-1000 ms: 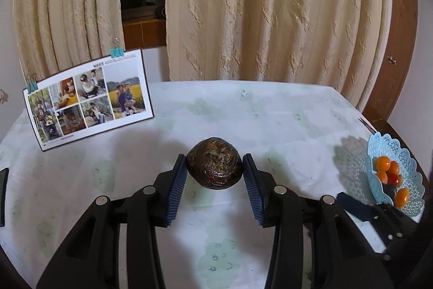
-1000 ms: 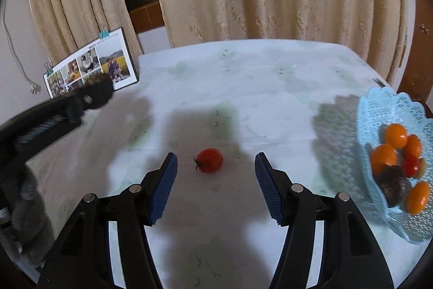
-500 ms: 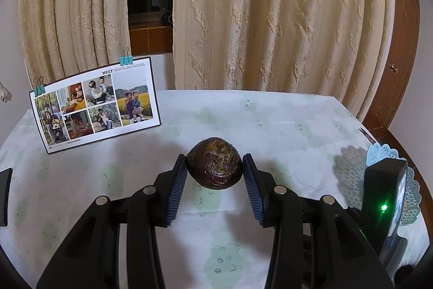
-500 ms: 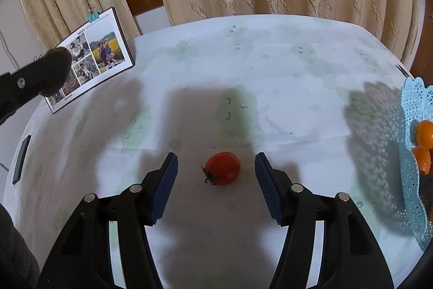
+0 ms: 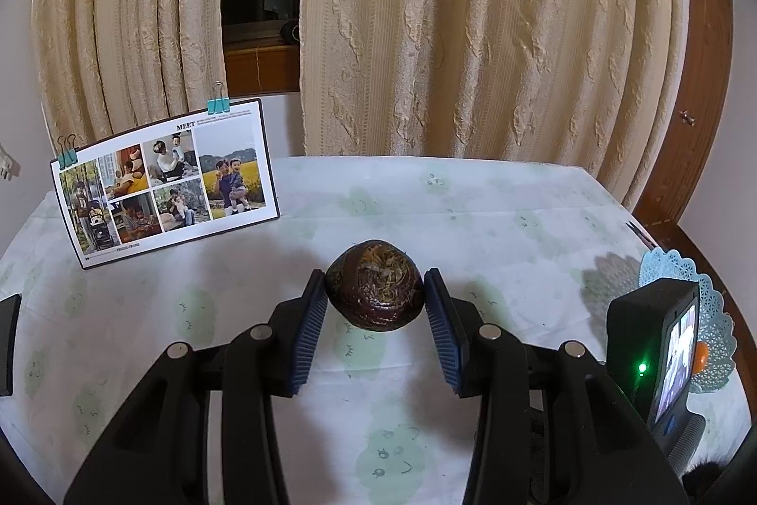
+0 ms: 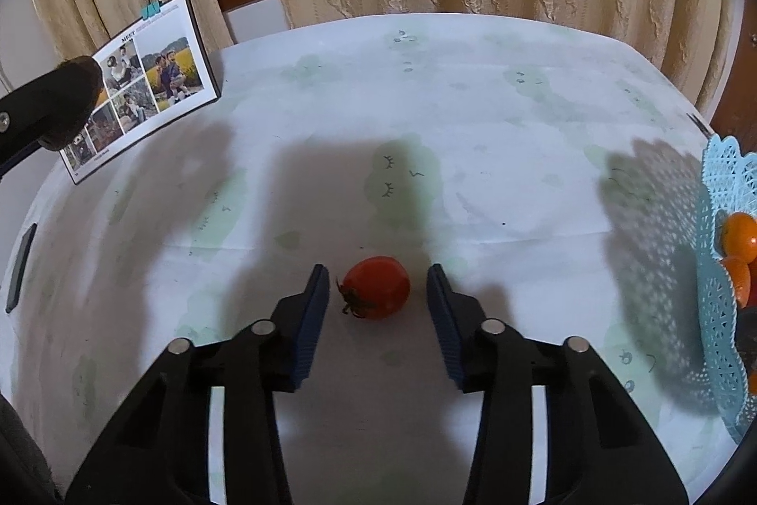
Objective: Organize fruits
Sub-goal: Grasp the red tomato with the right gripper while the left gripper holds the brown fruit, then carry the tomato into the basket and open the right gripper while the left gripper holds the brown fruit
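My left gripper is shut on a dark brown round fruit and holds it above the table. In the right wrist view my right gripper is open, low over the table, with a small red tomato lying between its blue pads, touching neither. The left gripper with the dark fruit shows at the far left of that view. A light blue lace basket with orange fruits stands at the right edge; it also shows in the left wrist view, partly hidden by the right gripper's body.
A photo card held by binder clips stands at the back left of the table. A dark phone lies at the left edge. Cream curtains hang behind the table. A wooden door is at the far right.
My right gripper has moved forward and down until the tomato sits between its pads. My left gripper has risen a little with the dark fruit.
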`<state>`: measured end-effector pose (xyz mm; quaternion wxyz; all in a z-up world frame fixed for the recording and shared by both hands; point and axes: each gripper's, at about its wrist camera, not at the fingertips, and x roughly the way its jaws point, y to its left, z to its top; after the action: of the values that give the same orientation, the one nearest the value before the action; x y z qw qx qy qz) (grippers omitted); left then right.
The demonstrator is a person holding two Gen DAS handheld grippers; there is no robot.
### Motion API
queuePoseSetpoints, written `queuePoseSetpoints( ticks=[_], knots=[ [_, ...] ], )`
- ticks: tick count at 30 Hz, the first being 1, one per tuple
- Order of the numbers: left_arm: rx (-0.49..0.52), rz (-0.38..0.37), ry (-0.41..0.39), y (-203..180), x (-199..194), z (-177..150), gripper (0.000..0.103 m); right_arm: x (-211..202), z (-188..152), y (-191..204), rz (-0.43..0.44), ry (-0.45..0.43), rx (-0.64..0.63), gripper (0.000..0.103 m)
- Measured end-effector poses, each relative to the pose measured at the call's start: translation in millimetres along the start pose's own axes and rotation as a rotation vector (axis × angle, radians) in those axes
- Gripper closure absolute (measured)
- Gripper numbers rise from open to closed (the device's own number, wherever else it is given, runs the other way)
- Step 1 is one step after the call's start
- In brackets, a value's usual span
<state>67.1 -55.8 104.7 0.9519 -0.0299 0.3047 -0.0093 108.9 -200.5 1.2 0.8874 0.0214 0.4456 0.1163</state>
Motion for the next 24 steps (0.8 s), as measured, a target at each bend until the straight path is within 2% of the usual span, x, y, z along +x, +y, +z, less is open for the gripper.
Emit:
queuePoseSetpoints(
  ticks=[7,24],
  knots=[
    [-0.002,0.001,0.001,0,0,0,0.060,-1,-1,-5,-0.012,-0.006,0.011,0.075],
    [-0.016,0.002,0.011,4,3,-1,0.060,-31,-28,-21,0.054,-0.034,0.084,0.075]
  ],
)
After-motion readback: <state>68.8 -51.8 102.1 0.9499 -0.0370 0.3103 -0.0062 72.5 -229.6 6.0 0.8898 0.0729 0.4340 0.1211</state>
